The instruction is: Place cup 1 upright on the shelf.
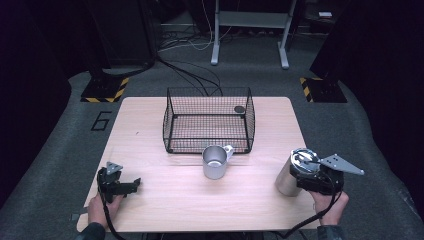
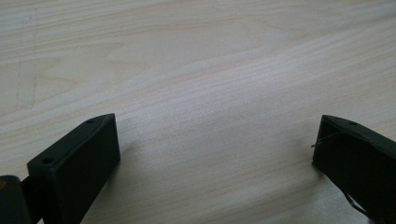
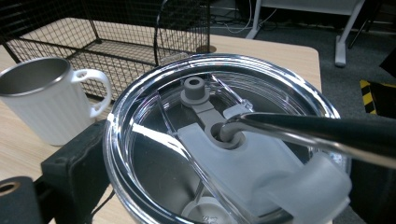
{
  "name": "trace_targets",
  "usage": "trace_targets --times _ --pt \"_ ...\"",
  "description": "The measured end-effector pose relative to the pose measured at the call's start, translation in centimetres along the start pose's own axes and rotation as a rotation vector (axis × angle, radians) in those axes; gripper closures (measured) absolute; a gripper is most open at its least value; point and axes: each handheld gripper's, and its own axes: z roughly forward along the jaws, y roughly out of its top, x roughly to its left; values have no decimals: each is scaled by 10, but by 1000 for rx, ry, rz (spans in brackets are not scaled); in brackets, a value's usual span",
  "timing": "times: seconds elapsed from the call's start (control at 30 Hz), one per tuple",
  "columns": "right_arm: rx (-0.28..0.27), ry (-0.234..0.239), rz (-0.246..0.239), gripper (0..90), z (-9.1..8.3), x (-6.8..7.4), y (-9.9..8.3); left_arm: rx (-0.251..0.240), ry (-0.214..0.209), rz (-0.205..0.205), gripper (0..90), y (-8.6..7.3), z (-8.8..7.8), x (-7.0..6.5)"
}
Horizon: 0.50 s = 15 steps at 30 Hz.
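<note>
At the lower right of the high view we hold the right gripper (image 1: 320, 181) with its jaws clasped around a steel tumbler (image 1: 289, 179) standing on the table (image 1: 150, 210). Our right gripper view adds its clear lid (image 3: 154, 154) and a metal straw (image 3: 308, 133) through the lid. At lower left, the left gripper (image 1: 119, 186) rests with jaws spread wide over bare wood, as its own view confirms. Farther up at centre stands a mug (image 1: 216, 161), just before the wire basket (image 1: 209, 120).

Right gripper (image 1: 306, 176) around steel tumbler (image 1: 290, 176), mug (image 1: 216, 162) beside wire basket (image 1: 209, 120).
</note>
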Motion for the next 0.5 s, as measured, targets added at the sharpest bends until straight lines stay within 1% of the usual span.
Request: trace_targets --times 0.03,0.1,0.2,0.37,0.4,0.47,0.5 --pt "2 -1 1 34 -1 1 2 0 0 0 3 0 0 0" --pt "0 14 0 34 -2 2 6 -1 1 -1 3 0 0 0" --pt "-1 17 -18 34 -1 6 12 0 1 1 3 0 0 0" --pt "4 37 -31 34 3 12 23 -7 5 -3 3 0 1 -1" --pt "4 44 -40 34 4 14 25 -8 5 -3 3 0 1 -1" --pt "7 45 -46 34 7 17 29 -8 6 -3 3 0 1 -1" --pt "7 51 -51 34 8 19 31 0 6 8 4 0 0 0"
